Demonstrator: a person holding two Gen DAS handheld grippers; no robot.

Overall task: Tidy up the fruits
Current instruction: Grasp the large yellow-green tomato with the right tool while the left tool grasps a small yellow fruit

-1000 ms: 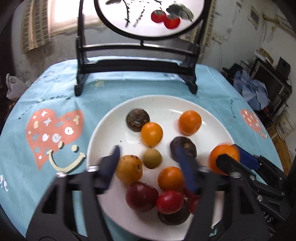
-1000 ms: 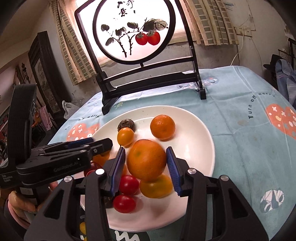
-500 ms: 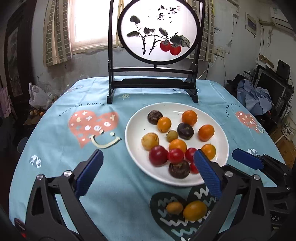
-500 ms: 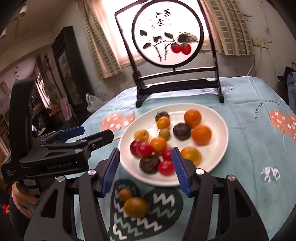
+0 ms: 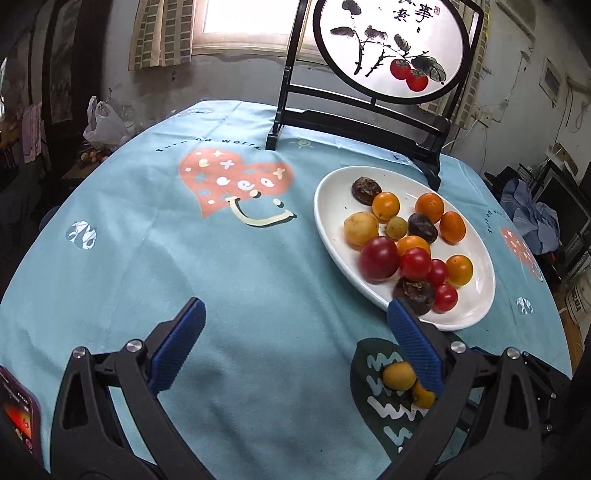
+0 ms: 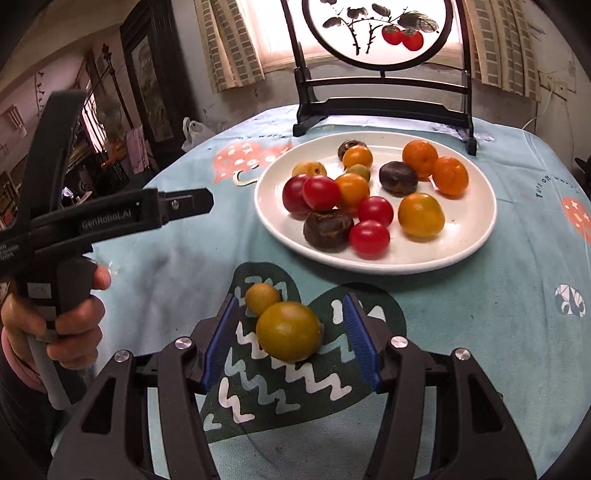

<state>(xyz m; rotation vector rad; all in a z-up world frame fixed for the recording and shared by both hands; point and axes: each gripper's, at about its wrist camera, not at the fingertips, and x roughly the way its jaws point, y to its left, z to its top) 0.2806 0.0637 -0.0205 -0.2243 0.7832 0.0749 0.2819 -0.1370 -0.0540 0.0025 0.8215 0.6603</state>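
large yellow fruit [image 5: 423,394]: mostly behind left claw finger | phone [image 5: 16,413]: cut by frame edge

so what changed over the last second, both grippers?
The right gripper let go of the orange, now lying on the white plate, and pulled back; its open jaws now flank the yellow-green fruit on the dark heart print. The left gripper also backed off the plate, jaws wide, swinging left. The plate and round screen kept their places.

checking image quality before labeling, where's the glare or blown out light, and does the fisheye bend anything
Left wrist view: the window is blown out to white, and the tablecloth edge curves strongly. Right wrist view: the backlit painted screen glows bright, the white plate shows soft sheen, and the fruit stays sharp.
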